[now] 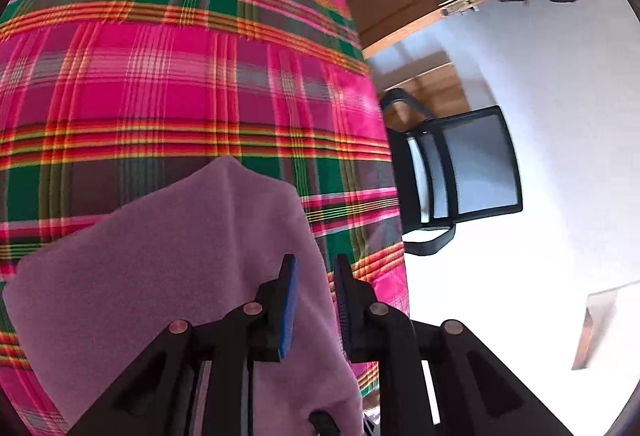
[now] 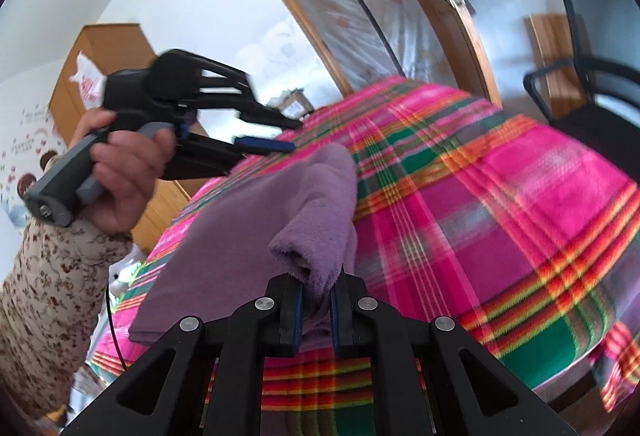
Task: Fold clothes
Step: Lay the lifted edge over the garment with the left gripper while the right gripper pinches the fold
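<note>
At the left of the right wrist view, a hand [image 2: 120, 172] in a flowered sleeve [image 2: 48, 308] holds the left gripper [image 2: 294, 134] above the plaid cloth [image 2: 500, 196], its jaws parted and gripping nothing. The purple garment [image 2: 248, 236] lies centre frame on that cloth. At lower centre the right gripper [image 2: 316, 300] is clenched on a bunched fold of it.

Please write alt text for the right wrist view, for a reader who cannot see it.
The right tongs pinch a bunched fold of a purple towel lying on a pink plaid cloth. At left, a hand holds the left tongs open above the cloth.
</note>
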A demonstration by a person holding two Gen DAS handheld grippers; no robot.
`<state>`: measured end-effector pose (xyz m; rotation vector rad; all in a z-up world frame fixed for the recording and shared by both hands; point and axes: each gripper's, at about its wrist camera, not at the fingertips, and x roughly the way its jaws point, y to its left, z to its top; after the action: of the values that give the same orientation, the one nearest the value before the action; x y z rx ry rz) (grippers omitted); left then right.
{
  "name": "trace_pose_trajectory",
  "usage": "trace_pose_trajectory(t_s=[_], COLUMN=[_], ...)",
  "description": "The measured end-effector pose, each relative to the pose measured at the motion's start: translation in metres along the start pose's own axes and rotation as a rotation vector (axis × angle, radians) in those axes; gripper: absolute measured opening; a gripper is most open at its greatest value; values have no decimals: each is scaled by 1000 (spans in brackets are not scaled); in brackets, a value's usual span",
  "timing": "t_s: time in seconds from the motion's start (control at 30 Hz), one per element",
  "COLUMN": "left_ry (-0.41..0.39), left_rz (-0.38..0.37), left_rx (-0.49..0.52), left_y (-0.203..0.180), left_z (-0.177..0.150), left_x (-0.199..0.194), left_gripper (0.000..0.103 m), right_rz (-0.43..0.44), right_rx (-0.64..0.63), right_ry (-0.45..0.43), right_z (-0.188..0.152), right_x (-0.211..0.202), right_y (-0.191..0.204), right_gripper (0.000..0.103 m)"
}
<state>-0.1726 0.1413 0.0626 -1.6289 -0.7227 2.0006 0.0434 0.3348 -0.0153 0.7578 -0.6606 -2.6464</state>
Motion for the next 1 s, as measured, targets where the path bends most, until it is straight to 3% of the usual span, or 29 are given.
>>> trace_pose_trajectory(t_s=[0.33,0.57,0.7,0.77,1.0], left_ry=[-24,-36,-39,-40,-33], left_rz=[-26,-42,-25,-40,-81], left_rx=[-6,-7,39,34,9], left_y=[42,75,84,89,98], left_z=[-34,-70,-87,-91,-100], left_x=[-39,-65,-67,-67,-71], left_gripper=[19,21,22,22,22], right_rz=[-51,-169,-193,-144,103], right_rx=[26,-6,-98,-177,-328], right_ry=[8,-91,-175,-155,63], right_z=[-2,-11,-23,-28,-56], right_x=[-3,-28,-41,-36,-3], right_y=[1,15,44,63,104], right_gripper=[20,25,25,25,25])
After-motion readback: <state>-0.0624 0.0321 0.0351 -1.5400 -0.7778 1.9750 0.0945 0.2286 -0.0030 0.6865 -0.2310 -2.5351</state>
